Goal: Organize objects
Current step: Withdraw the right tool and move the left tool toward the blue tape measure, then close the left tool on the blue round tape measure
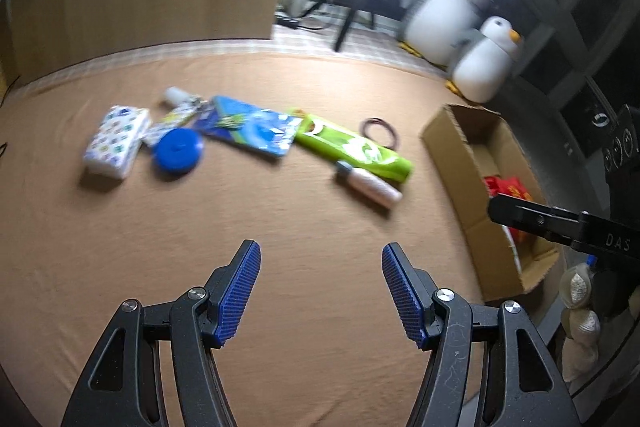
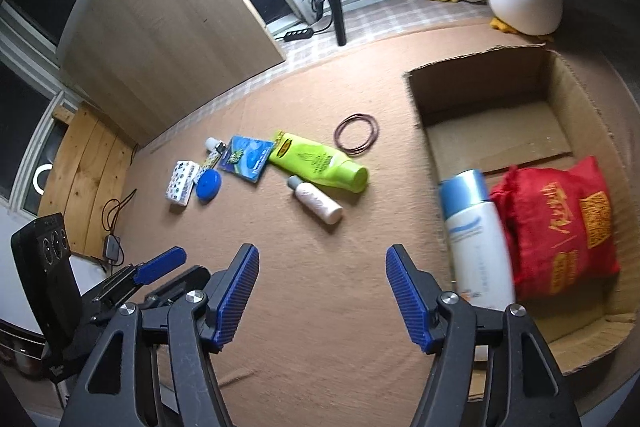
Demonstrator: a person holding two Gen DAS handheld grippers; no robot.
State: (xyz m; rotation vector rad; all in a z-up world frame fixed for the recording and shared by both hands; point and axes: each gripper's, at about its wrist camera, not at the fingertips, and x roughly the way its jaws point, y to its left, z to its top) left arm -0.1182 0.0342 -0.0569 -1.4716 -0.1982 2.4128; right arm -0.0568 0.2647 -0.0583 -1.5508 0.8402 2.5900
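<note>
Left gripper (image 1: 321, 283) and right gripper (image 2: 322, 287): jaws spread wide, nothing held, both above the tan surface (image 2: 304, 287).

Cardboard box (image 2: 580, 99), at the surface's right edge: held a red pouch (image 2: 560, 223) and a white bottle with blue cap (image 2: 476, 239), side by side.

Loose mid-surface:
- green bottle (image 2: 320, 163)
- small white bottle (image 2: 316, 201)
- rubber bands (image 2: 356, 133)
- blue packet (image 2: 248, 157)
- blue disc (image 2: 208, 185)
- tissue pack (image 2: 182, 183)

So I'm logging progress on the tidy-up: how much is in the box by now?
Done: a red bag and a white bottle with blue cap are in the cardboard box. In hand: nothing; both tools open. Left on the cloth: green bottle, small white bottle, rubber bands, blue packet, blue disc, tissue pack.
</note>
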